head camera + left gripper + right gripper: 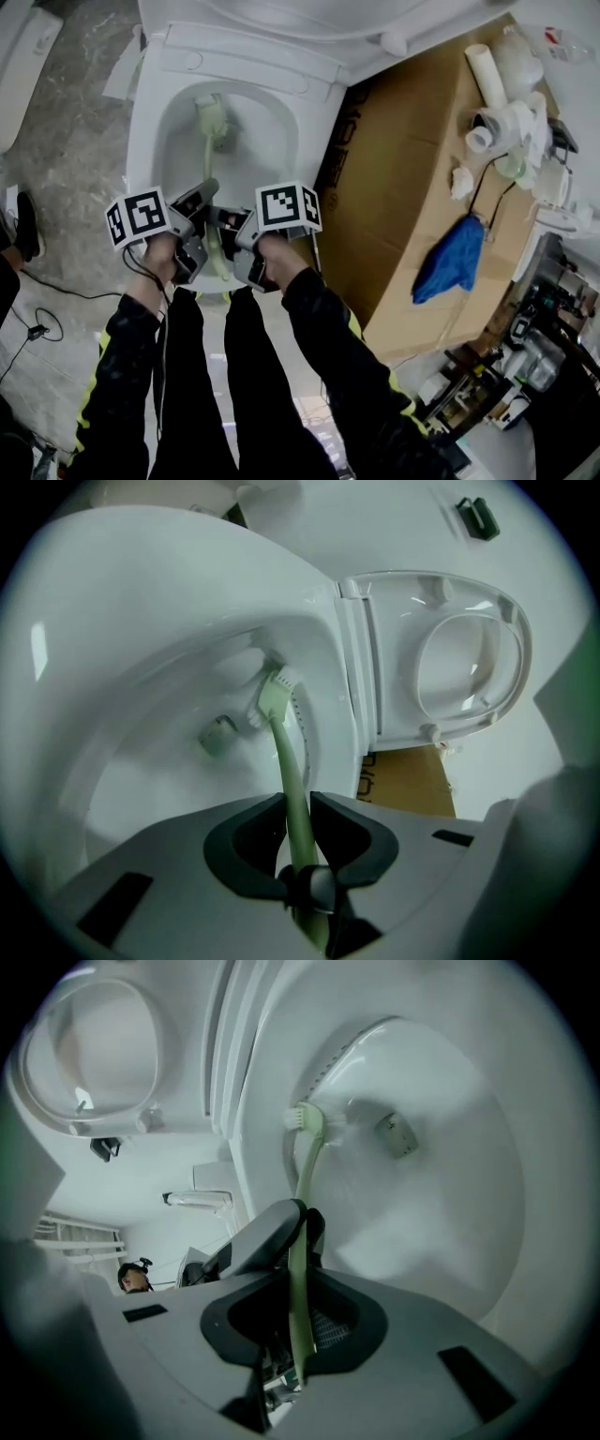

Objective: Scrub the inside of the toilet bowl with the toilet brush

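White toilet bowl [272,122] at top left w/ the pale green toilet brush [211,120] inside, head on the inner wall. L gripper [298,803] pinches the handle; R gripper [298,1288] pinches it too, right beside. Brown box [403,178] on the right, w/ a blue cloth [455,258] on it.

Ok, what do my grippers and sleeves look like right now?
Both the left gripper and right gripper have grey bodies with dark jaw pads, and each carries a white cube with black square markers. The sleeves are black with a yellow-green stripe.
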Available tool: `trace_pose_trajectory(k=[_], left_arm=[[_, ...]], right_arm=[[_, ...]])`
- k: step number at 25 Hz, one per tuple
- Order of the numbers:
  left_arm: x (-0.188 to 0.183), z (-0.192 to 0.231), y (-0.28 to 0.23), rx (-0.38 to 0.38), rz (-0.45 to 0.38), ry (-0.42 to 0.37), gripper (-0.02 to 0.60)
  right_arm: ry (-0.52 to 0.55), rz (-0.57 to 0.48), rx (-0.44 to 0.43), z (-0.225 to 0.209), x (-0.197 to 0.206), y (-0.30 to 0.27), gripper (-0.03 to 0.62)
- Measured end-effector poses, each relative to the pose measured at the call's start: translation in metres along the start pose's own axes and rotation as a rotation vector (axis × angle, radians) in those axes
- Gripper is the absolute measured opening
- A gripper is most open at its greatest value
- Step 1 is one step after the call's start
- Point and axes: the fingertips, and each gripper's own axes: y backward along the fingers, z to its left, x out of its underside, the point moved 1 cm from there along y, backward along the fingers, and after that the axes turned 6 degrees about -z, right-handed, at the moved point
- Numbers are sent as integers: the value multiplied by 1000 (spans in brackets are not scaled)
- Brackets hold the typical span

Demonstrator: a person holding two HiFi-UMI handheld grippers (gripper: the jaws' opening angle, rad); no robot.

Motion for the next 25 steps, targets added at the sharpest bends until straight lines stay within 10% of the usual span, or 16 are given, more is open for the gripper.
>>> trace_pose_trajectory(k=[25], left_arm=[[51, -20, -39, 1, 281, -98, 80]], right_arm=[[-205, -370, -17, -25, -3, 46, 57]])
